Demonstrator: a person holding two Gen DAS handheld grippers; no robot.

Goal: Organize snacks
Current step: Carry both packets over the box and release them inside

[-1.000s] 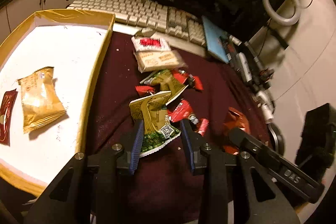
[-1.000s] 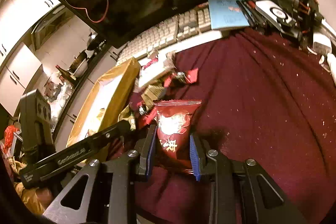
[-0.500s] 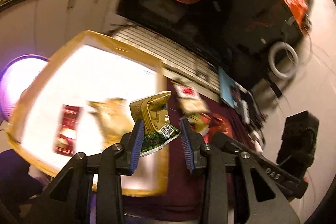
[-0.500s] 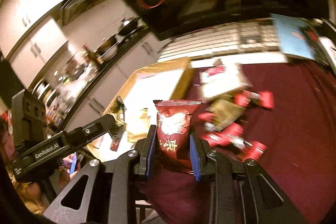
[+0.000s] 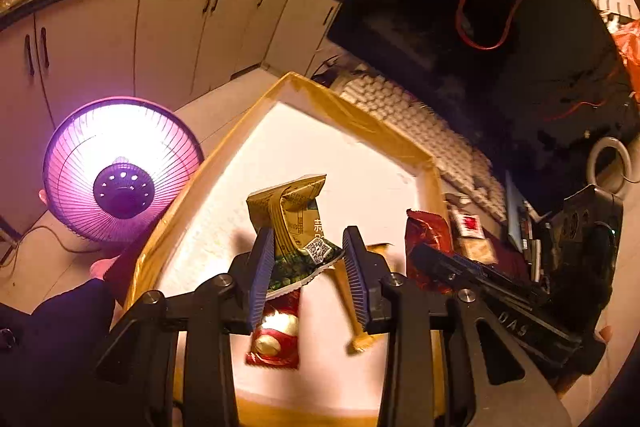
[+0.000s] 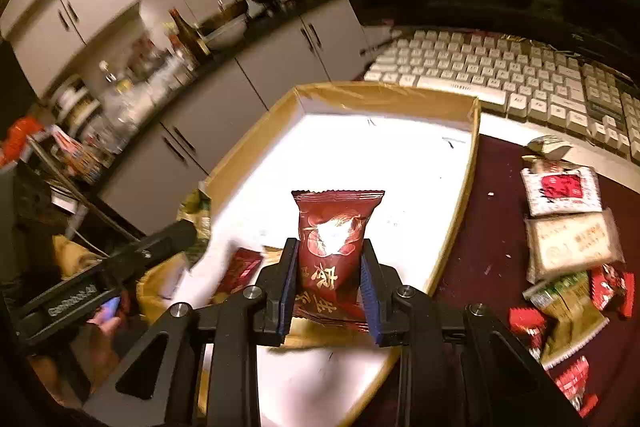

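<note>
My left gripper (image 5: pixel 308 247) is shut on a gold and green snack packet (image 5: pixel 294 219) and holds it upright above the white floor of a tan-rimmed tray (image 5: pixel 360 123). Beneath it in the tray lie a small red packet (image 5: pixel 276 331) and a gold packet (image 5: pixel 360 339), partly hidden by the fingers. My right gripper (image 6: pixel 330 267) is shut on a dark red snack packet (image 6: pixel 336 239), also over the tray (image 6: pixel 460 211), near its right rim. The left gripper's finger (image 6: pixel 176 235) shows at the tray's left side in the right wrist view.
Several loose snacks (image 6: pixel 568 247) lie in a pile on the maroon cloth (image 6: pixel 492 267) right of the tray. A pale keyboard (image 6: pixel 500 75) and dark monitor (image 5: pixel 480 27) stand behind. A glowing purple heater (image 5: pixel 120 167) sits on the floor left of the tray.
Both grippers have swung left from the snack pile on the maroon cloth to above the tray, each still carrying its packet. The views have rolled as they moved.
</note>
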